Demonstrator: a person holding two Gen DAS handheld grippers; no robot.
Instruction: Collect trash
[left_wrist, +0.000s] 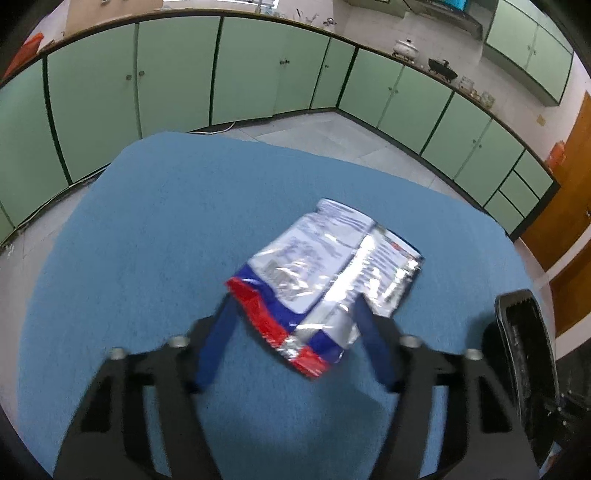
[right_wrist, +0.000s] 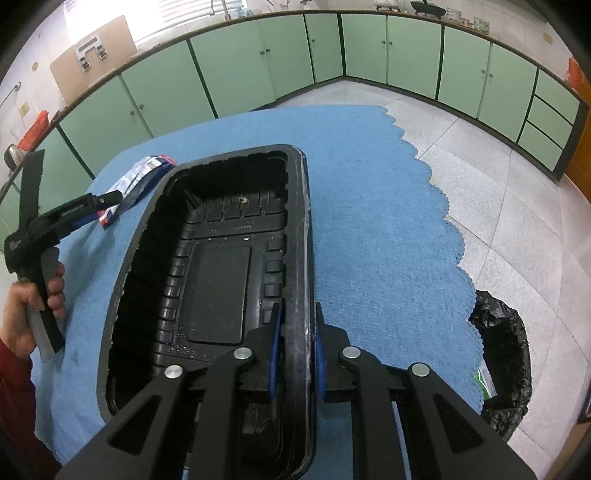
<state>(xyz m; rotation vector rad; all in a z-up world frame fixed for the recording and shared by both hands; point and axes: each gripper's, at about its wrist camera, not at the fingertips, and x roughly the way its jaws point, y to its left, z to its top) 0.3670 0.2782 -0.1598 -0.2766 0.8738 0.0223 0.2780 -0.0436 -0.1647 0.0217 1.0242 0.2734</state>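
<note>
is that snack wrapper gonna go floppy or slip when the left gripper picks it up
Probably floppy: the snack wrapper lies flat and creased on the blue cloth, so it looks empty and light. Its shiny foil may be slippery. The left gripper has open fingers on either side of its near end, so the far end would likely droop once lifted.

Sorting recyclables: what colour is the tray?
Black tray, clearest in the right wrist view.

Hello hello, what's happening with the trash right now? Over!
Left gripper open around wrapper, not pinching. Right gripper shut on black tray rim. Bin beside table, nothing blocking.
</note>
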